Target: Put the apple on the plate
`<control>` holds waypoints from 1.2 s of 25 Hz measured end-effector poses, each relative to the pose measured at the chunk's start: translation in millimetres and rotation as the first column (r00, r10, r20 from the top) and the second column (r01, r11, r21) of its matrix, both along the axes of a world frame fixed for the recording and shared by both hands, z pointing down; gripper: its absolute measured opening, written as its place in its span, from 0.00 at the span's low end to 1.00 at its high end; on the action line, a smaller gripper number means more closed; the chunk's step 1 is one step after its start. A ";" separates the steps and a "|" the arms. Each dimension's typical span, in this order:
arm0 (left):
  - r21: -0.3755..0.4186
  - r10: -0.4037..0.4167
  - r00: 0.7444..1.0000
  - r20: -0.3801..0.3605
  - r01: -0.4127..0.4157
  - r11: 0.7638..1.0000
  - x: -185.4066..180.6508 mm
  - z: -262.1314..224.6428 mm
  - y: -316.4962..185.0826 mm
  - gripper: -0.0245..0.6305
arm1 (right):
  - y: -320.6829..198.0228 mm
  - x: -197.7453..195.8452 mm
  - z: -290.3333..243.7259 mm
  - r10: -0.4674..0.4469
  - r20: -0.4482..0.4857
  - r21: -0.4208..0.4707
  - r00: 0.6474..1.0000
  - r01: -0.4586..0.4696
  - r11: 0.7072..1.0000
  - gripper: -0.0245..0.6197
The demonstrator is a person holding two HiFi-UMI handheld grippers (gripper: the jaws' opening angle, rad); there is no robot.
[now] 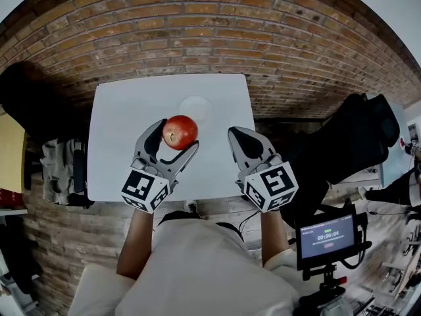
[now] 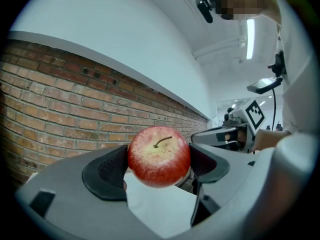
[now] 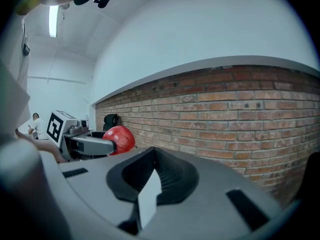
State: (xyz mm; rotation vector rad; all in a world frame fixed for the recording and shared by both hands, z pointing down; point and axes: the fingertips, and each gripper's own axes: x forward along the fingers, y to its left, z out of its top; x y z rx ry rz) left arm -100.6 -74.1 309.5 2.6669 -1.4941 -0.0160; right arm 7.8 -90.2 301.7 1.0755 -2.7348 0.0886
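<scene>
Left gripper (image 1: 176, 137): jaws pinch the round red apple (image 1: 180, 131) by its sides, stem turned back toward me, and it looks held clear of the white bench (image 1: 118, 157). The small white round plate (image 1: 196, 106) lies just beyond the apple and slightly right, toward the brick wall (image 1: 197, 31), with nothing between. Right gripper (image 1: 238, 138) sits near on the right, jaws pressed together and empty, out of the path.

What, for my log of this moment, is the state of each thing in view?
Apple: gripped in the left claw, stem up, not on the plate.
Left claw: shut on the apple.
Right claw: shut, empty.
Plate: empty, on the table.
Monitor: switched on.
</scene>
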 end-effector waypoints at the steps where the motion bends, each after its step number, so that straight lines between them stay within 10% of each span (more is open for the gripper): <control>1: -0.005 0.004 1.000 0.001 -0.004 1.000 -2.9 2.3 -4.2 0.63 | -3.3 -3.2 3.2 0.002 0.000 -0.006 1.000 -0.002 1.000 0.04; 30: -0.171 0.005 1.000 0.015 -0.002 0.985 -11.2 74.0 -79.7 0.63 | -53.2 -11.6 67.2 0.024 -0.029 -0.135 0.999 -0.028 0.990 0.04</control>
